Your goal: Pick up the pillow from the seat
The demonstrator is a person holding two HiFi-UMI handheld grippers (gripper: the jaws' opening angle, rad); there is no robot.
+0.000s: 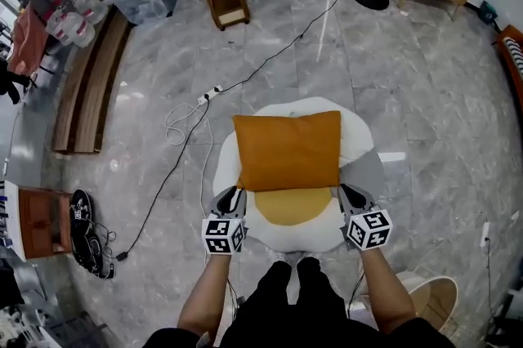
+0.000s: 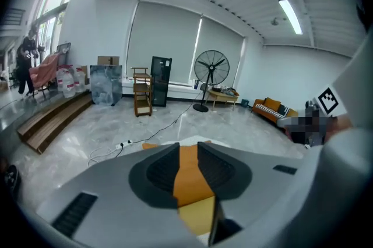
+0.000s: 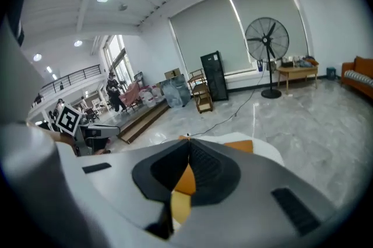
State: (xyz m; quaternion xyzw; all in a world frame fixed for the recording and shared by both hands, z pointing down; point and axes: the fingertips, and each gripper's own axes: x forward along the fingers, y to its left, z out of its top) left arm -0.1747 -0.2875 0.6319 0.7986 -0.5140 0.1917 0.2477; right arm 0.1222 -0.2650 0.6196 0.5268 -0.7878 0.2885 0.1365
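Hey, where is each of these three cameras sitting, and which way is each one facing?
Head view: on the person's head, looking steeply down at the pillow on the seat; both forearms, the left gripper and right gripper show.
Left gripper view: rides the left gripper, looking along its parted jaws over the pillow toward the fan.
Right gripper view: rides the right gripper, looking along its closed jaws, same way.
Shared: both gripper views show the pillow, the fan and the other gripper's marker cube.
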